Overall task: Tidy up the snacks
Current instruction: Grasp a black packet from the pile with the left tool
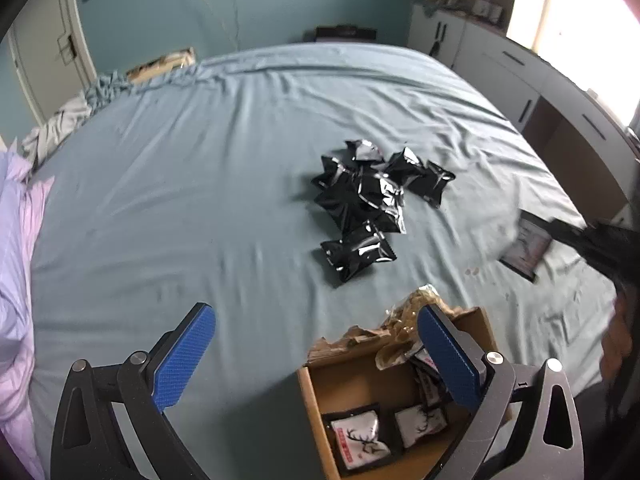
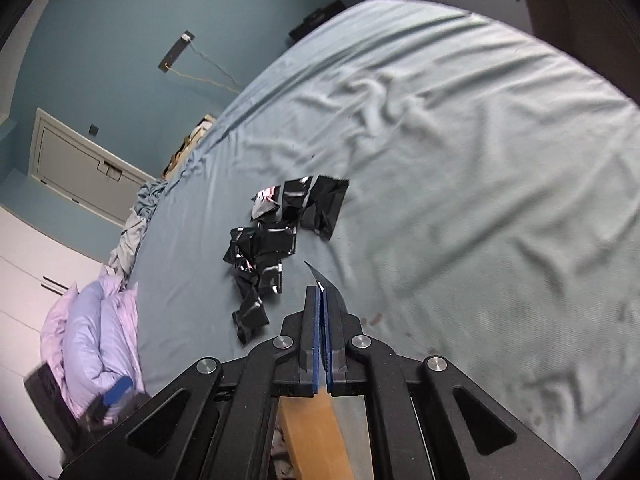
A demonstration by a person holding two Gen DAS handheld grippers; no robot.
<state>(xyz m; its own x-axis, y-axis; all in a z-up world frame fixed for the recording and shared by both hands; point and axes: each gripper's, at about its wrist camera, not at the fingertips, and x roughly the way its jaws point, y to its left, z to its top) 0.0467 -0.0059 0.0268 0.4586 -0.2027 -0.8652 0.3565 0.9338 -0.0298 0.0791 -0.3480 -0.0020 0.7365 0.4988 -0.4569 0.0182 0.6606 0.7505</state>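
Over the blue bed, my right gripper (image 2: 321,292) pinches 1 light, crinkly black packet (image 2: 320,276) by its thin edge, left gripper (image 1: 316,344) spread above the box (image 1: 316,408), slippery pile (image 1: 372,188) ahead.

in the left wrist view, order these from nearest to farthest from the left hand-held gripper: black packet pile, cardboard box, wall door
1. Cardboard box: right under the left hand-held gripper, its right finger over the box.
2. Black packet pile: ahead, mid-bed, slightly right.
3. Wall door: far left, beyond the bed.
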